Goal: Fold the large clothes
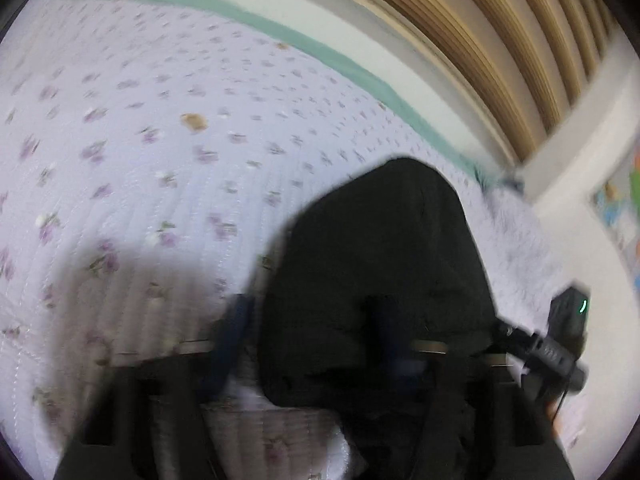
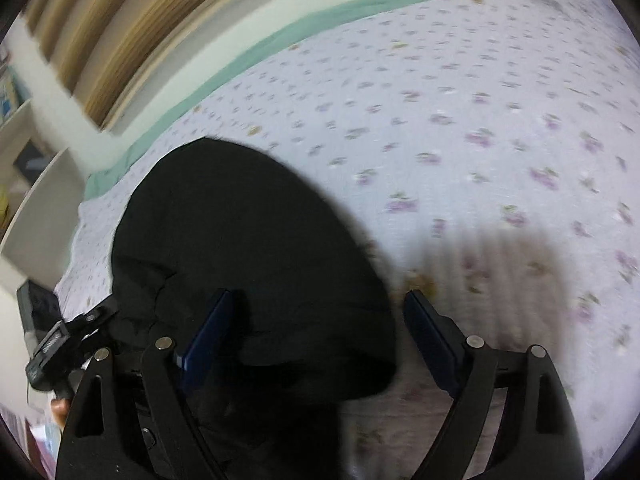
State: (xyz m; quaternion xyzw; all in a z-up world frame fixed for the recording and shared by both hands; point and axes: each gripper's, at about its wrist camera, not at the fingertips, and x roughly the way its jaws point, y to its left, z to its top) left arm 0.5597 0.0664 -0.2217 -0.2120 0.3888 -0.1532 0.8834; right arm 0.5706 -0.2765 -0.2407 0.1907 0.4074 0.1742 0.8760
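A black garment [image 1: 380,264] lies bunched on a bed with a lilac floral quilt [image 1: 160,140]. In the left wrist view my left gripper [image 1: 312,320] is open, one blue finger [image 1: 236,328] beside the cloth's left edge and the other over the cloth. In the right wrist view the garment [image 2: 240,240] fills the lower left. My right gripper [image 2: 320,312] is open, its left finger [image 2: 208,332] over the cloth and its right finger [image 2: 432,332] over the quilt past the cloth's right edge. Both views are blurred.
A green sheet edge [image 1: 320,52] runs along the far side of the bed, with a slatted wooden wall [image 1: 500,40] behind. The right gripper's body [image 1: 560,340] shows at the left view's right edge. White shelving [image 2: 32,184] stands left of the bed.
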